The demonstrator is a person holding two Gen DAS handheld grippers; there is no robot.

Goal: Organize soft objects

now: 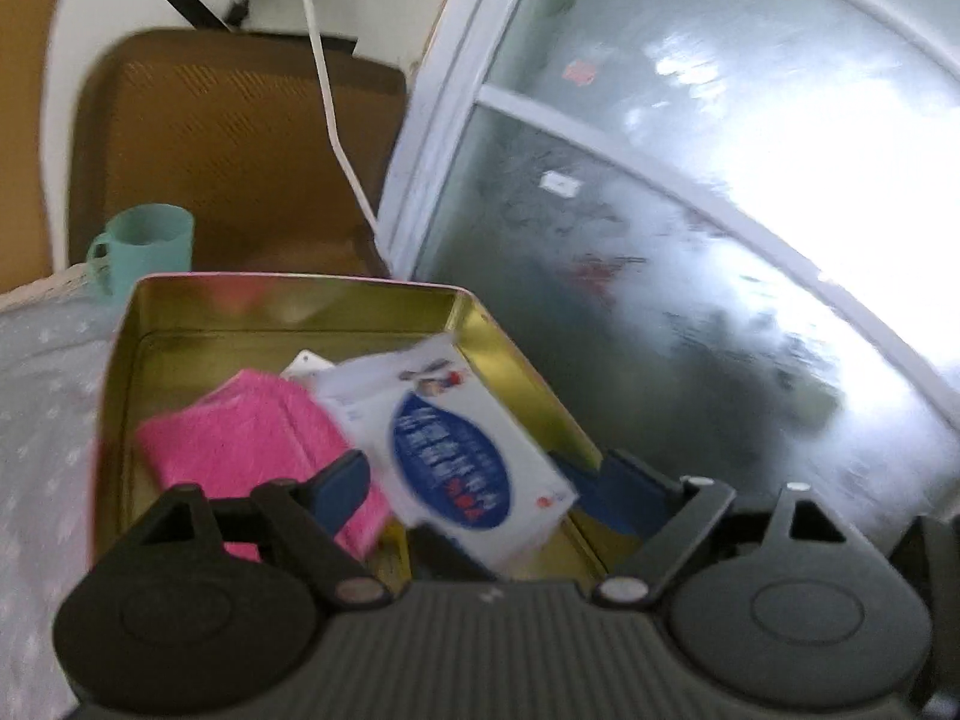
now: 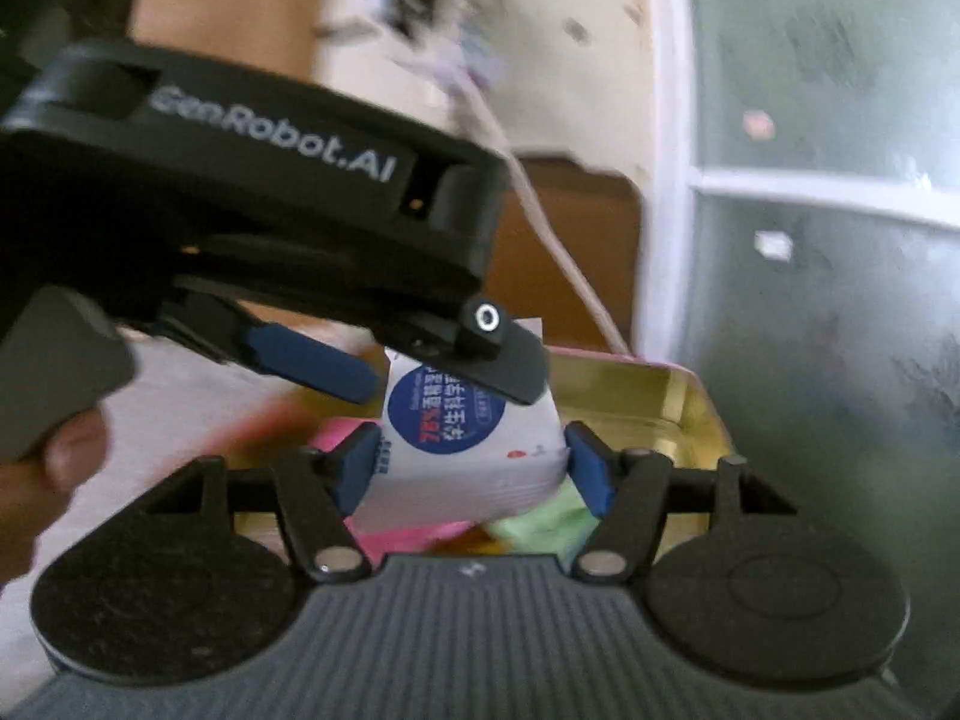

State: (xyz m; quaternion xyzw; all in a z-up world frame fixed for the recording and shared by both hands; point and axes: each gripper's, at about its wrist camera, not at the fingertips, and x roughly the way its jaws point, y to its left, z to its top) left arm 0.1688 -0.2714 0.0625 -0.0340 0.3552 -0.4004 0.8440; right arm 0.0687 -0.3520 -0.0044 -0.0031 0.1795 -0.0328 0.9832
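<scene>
Right wrist: tissue pack point(image 2: 468, 456) between right claw point(image 2: 474, 468) pads.

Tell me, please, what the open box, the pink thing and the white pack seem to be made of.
Box: looks like metal tin, shiny gold inside, reflecting light. Pink thing: seems soft fuzzy cloth, matte and folded. White pack: probably thin glossy plastic wrap with printed blue label, maybe tissues or wipes; blur leaves it uncertain.

You have a gold-lined tin point(image 1: 288, 312) with a pink outer edge, and a bright pink towel point(image 1: 252, 444) in it. The tissue pack point(image 2: 474, 450) is white with a dark blue oval and red print. A pale green cloth point(image 2: 540, 531) lies beside it. The mug point(image 1: 147, 246) is mint green; your gripper pads point(image 2: 354, 468) are blue.
</scene>
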